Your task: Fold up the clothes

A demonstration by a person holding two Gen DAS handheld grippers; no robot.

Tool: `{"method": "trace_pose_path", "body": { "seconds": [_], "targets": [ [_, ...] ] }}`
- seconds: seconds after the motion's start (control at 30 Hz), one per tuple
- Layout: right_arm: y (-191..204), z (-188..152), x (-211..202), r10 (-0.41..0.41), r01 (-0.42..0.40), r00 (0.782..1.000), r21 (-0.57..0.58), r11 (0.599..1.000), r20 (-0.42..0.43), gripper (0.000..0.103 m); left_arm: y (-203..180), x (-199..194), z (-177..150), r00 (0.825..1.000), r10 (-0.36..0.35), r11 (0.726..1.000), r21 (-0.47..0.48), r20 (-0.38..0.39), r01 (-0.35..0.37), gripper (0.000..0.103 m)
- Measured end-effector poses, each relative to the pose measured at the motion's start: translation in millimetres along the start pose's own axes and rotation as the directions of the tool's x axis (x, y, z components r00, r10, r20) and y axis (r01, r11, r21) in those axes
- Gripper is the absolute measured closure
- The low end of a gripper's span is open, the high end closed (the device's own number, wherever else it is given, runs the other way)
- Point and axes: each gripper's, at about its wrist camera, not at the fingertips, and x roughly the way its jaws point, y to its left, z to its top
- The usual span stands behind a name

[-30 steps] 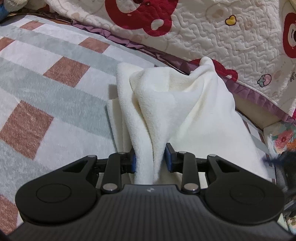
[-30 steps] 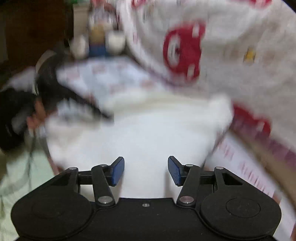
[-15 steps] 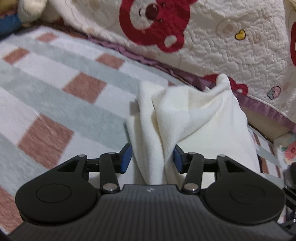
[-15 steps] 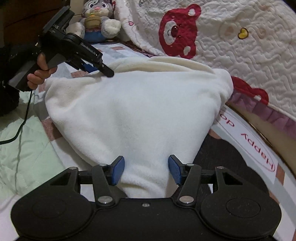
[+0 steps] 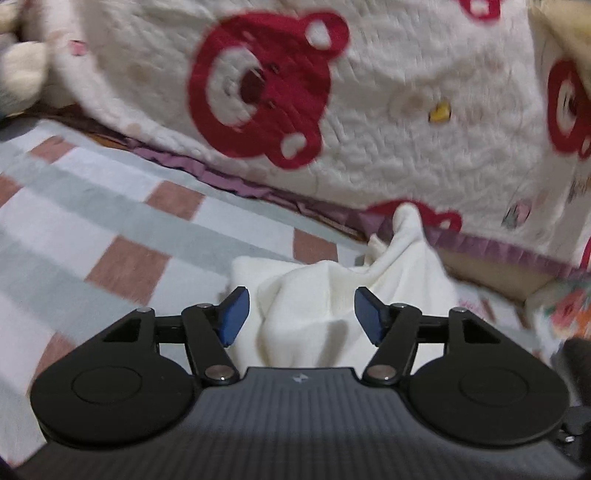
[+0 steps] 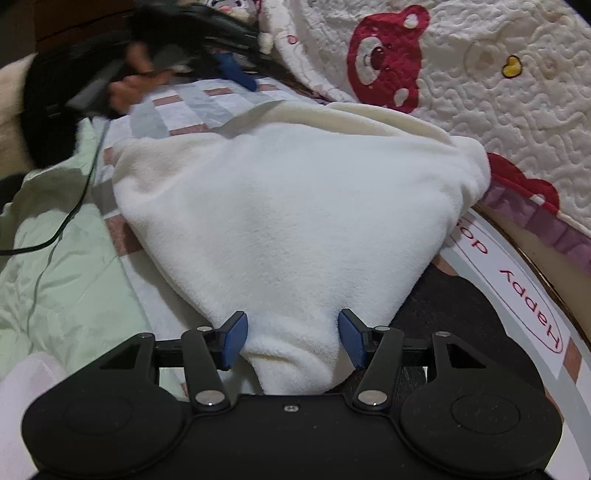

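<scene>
1. The cream fleece (image 6: 295,221) lies bunched on a checked blanket (image 5: 110,229), close against a bear quilt (image 5: 369,110) that hangs down at the far side.
2. In the right wrist view the fleece spreads wide at the far end and narrows to a point toward the camera.
3. The right gripper (image 6: 291,339) has its blue pads (image 6: 234,339) spread apart; the narrow end of the fleece sits between them, and neither pad presses it.
4. The left gripper (image 5: 299,317) is likewise spread, its pads (image 5: 232,317) on either side of a rumpled fold of the fleece, with clear gaps on both sides.
5. In the left wrist view the fleece rises into a soft peak just past the pads, and one corner stands up against the quilt's purple frill (image 5: 480,243).
6. In the right wrist view the left gripper (image 6: 236,70) shows blurred at the upper left, held by a hand (image 6: 125,85) above the blanket, apart from the fleece.
7. A black cable (image 6: 70,206) trails from there across pale green bedding (image 6: 66,288).
8. A white mat (image 6: 517,291) with red "Happy" lettering lies to the right of the fleece, and a soft toy (image 6: 229,5) sits at the far end of the blanket.
</scene>
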Motion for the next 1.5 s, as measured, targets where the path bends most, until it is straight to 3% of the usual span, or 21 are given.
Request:
{"method": "trace_pose_path", "body": {
  "seconds": [0.1,0.17,0.27,0.33,0.43,0.53,0.6,0.73,0.83,0.97,1.03,1.1,1.13,1.27,1.3,1.37,1.43,1.5],
  "targets": [
    [0,0,0,0.016,-0.016,1.000,-0.017,1.000,0.001,0.041,-9,40,9,0.993,-0.016,0.997,0.073,-0.113,0.024,0.043],
    [1,-1,-1,0.016,-0.016,1.000,-0.033,0.999,0.006,0.041,-24,55,6,0.988,0.035,0.981,0.194,-0.152,-0.005,0.093],
    [4,-3,-1,0.010,-0.009,1.000,-0.063,0.998,0.015,0.040,-48,60,1,0.982,0.175,0.906,0.403,-0.074,-0.131,0.093],
    [4,-2,-1,0.014,-0.013,1.000,-0.063,0.998,0.018,0.040,-45,58,3,0.973,0.230,0.898,0.389,-0.022,-0.204,0.093],
    [2,-3,-2,0.021,-0.020,0.999,-0.055,0.998,0.025,0.040,-31,69,-2,0.938,0.346,0.862,0.392,0.008,-0.321,0.095],
    [3,-3,-1,0.020,-0.018,0.999,-0.064,0.998,0.028,0.040,-15,69,-4,0.943,0.329,0.899,0.321,-0.043,-0.299,0.094],
    [4,-4,-2,0.020,-0.018,0.999,-0.069,0.997,0.027,0.039,-17,57,0,0.942,0.334,0.904,0.291,-0.024,-0.313,0.088],
    [4,-5,-1,0.019,-0.017,0.999,-0.076,0.997,0.029,0.038,-28,28,9,0.931,0.362,0.890,0.283,0.041,-0.358,0.069],
    [6,-6,0,0.011,-0.008,0.999,-0.089,0.996,0.032,0.037,-29,15,17,0.930,0.363,0.879,0.312,0.054,-0.361,0.066],
    [10,-7,0,-0.003,0.007,0.999,-0.112,0.994,0.034,0.034,-4,24,27,0.946,0.322,0.931,0.195,-0.032,-0.310,0.062],
    [11,-7,0,-0.006,0.010,0.999,-0.117,0.993,0.032,0.033,17,35,25,0.960,0.254,0.967,0.062,-0.114,-0.249,0.063],
    [12,-8,0,-0.006,0.010,0.999,-0.118,0.993,0.034,0.033,45,39,21,0.967,0.196,0.966,-0.136,-0.161,-0.218,0.063],
    [12,-8,0,-0.006,0.010,0.999,-0.120,0.993,0.035,0.033,51,37,19,0.969,0.188,0.959,-0.184,-0.161,-0.216,0.062],
    [13,-8,0,-0.006,0.010,0.999,-0.127,0.992,0.032,0.032,5,4,17,0.950,0.313,0.949,0.044,0.001,-0.313,0.055],
    [13,-8,0,-0.008,0.012,1.000,-0.133,0.991,0.030,0.032,7,4,18,0.957,0.291,0.957,0.023,-0.005,-0.291,0.055],
    [15,-7,1,-0.013,0.016,1.000,-0.151,0.988,0.021,0.032,36,12,18,0.986,0.153,0.969,-0.188,-0.060,-0.162,0.057],
    [17,-6,2,-0.019,0.021,1.000,-0.166,0.986,0.012,0.032,66,20,18,0.996,0.005,0.918,-0.395,-0.085,-0.038,0.061],
    [18,-5,2,-0.022,0.023,1.000,-0.166,0.986,0.009,0.032,95,28,18,0.986,-0.146,0.807,-0.586,-0.076,0.074,0.064]
  ]
}}
